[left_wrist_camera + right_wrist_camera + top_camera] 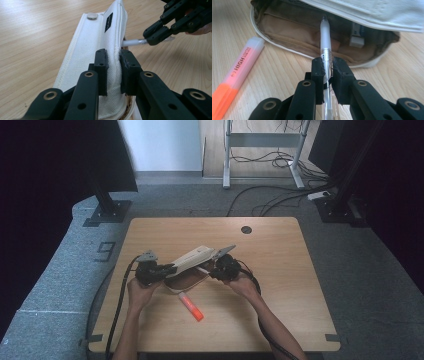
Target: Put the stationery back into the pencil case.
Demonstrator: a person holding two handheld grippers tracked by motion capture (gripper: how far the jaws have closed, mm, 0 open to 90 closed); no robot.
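My black left gripper (113, 72) pinches the white pencil case (92, 52) — tan and brown inside, a small black label outside. My black right gripper (329, 75) holds a white, clear-barrelled pen (325, 45). Beside it lies a pink-orange highlighter (235, 75) — on pale wood-grain table (280, 285).

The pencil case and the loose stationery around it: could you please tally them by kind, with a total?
Pencil case, white, lid pinched up by the left gripper: 1
Pen, white, clamped in the right gripper, tip at the case opening: 1
Highlighter, orange, on the table: 1
Total: 3
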